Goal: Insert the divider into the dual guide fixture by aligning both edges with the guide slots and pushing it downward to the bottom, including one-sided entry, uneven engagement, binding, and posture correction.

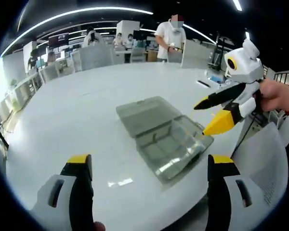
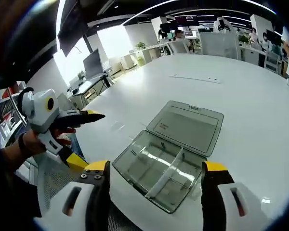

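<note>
Clear box lies open; its divider looks faint.

My two gripper views face each other across the open clear box, both close above it.

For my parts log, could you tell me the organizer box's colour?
The organizer box is clear, grey-tinted plastic; right gripper view.
</note>
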